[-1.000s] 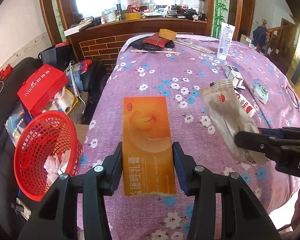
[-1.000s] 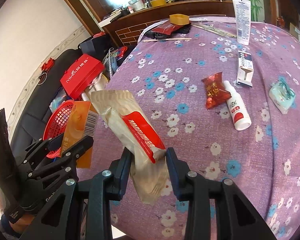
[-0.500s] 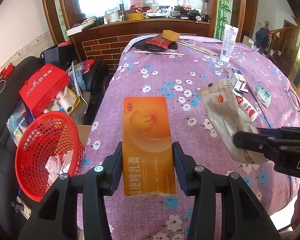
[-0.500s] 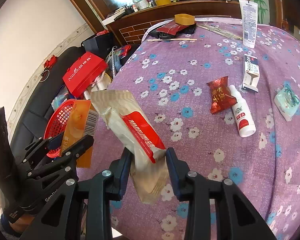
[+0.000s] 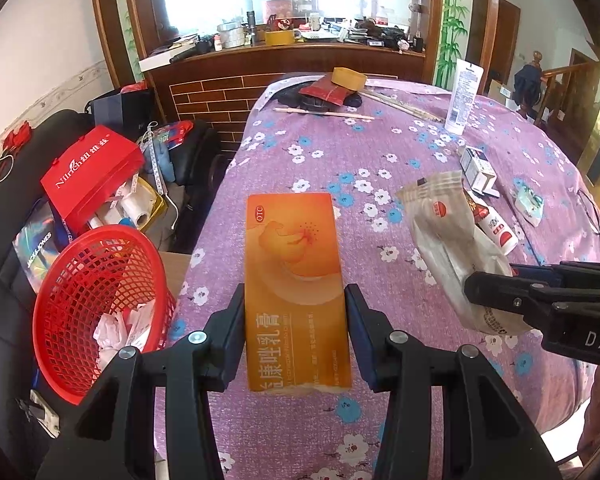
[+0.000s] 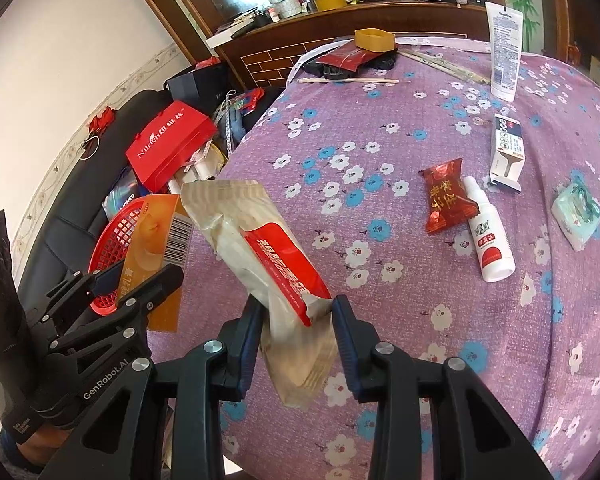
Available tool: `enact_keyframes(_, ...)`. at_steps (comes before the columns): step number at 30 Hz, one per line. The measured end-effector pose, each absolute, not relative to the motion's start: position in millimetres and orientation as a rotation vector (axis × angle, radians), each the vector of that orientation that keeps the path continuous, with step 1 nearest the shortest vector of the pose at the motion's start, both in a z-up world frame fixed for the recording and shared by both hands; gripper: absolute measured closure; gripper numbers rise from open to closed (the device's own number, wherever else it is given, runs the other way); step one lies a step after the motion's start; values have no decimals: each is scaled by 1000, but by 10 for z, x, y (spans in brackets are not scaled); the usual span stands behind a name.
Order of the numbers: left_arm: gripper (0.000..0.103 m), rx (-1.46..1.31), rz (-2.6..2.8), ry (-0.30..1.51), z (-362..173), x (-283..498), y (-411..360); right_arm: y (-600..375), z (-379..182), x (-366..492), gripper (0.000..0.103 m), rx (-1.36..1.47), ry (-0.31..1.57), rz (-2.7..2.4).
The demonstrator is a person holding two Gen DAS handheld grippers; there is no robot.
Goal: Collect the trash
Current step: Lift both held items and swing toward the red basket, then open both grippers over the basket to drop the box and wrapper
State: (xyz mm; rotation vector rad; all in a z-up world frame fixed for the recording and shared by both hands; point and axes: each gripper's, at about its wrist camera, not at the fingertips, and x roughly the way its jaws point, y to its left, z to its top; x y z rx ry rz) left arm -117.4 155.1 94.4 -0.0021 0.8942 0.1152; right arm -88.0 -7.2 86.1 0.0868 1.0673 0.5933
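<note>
My left gripper (image 5: 296, 320) is shut on an orange medicine box (image 5: 294, 272) and holds it above the near edge of the purple flowered table (image 5: 380, 168). My right gripper (image 6: 296, 320) is shut on a beige snack wrapper with a red label (image 6: 268, 256), also held above the table. The wrapper shows in the left wrist view (image 5: 448, 240) to the right of the box. A red mesh basket (image 5: 96, 292) with crumpled paper sits low on the left, beside the table. The box and left gripper show in the right wrist view (image 6: 156, 248) in front of the basket (image 6: 116, 232).
On the table lie a red candy wrapper (image 6: 446, 196), a white spray bottle (image 6: 488, 236), a small white carton (image 6: 508, 148), a pale green packet (image 6: 578, 212), a white tube (image 6: 504, 52), chopsticks and a tape roll (image 6: 374, 40). A red gift bag (image 5: 88, 172) and clutter fill the black sofa.
Both grippers keep their hold and have risen or pulled back a little; more of the table and room shows. Nothing on the table has moved.
</note>
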Motion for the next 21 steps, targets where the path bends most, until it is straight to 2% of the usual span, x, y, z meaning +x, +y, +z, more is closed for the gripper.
enact_keyframes(10, 58, -81, 161, 839, 1178, -1262, 1888, 160, 963, -821, 64, 60, 1065, 625)
enact_keyframes(21, 58, -209, 311, 797, 1368, -1547, 2743, 874, 1130, -731, 64, 39, 1087, 749)
